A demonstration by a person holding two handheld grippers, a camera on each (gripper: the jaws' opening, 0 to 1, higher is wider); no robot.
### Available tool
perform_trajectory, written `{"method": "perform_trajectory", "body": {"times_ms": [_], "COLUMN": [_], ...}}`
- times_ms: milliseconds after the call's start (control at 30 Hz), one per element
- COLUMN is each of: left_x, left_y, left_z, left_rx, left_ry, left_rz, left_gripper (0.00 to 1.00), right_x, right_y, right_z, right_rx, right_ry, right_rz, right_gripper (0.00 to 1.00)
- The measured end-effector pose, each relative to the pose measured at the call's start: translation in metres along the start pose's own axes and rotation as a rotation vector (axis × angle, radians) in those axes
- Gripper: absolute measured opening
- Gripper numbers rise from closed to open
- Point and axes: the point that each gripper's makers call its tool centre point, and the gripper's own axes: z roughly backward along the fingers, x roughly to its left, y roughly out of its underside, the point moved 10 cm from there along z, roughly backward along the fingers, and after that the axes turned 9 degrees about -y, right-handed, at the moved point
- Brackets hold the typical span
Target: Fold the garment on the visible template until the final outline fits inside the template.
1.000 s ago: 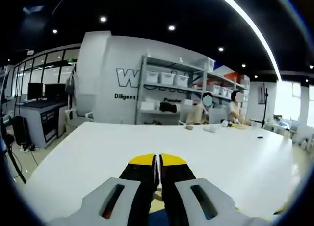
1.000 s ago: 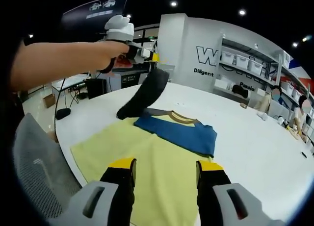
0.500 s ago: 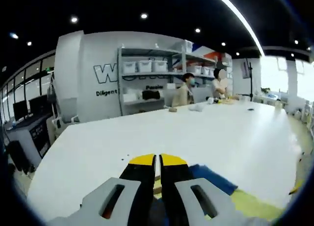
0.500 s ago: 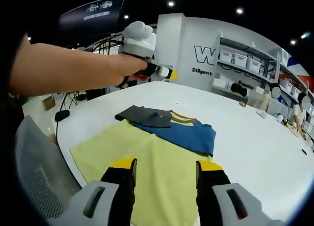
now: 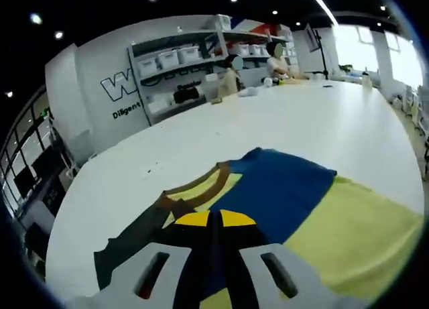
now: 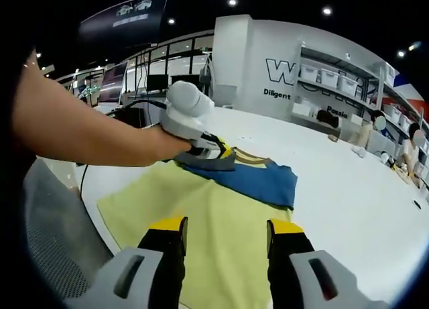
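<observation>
My right tool (image 6: 225, 232) hovers with jaws spread above the near yellow part of the garment (image 6: 221, 208), which lies flat on the white bench (image 6: 348, 202). Beyond it, my left arm (image 6: 80, 131) reaches across, holding the left tool (image 5: 214, 220) low over the garment's collar, jaws pressed together on the dark sleeve (image 5: 127, 245).
</observation>
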Motion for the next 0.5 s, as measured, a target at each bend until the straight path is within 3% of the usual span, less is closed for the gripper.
{"method": "perform_trajectory", "body": {"times_ms": [267,500], "left_x": [-0.007,-0.002], "left_y": [0.017,0.025], "left_z": [-0.015,-0.026], "left_rx": [0.063,0.09], "left_ry": [0.033,0.033], "left_rz": [-0.037,-0.066], "left_gripper": [0.15,0.11], "right_x": [-0.001,-0.002], "right_y": [0.001,0.002], "right_z": [0.0,0.0], "right_rx": [0.006,0.007], "right_ry": [-0.001,-0.002], "right_rz": [-0.016,-0.029], "right_gripper": [0.45,0.44]}}
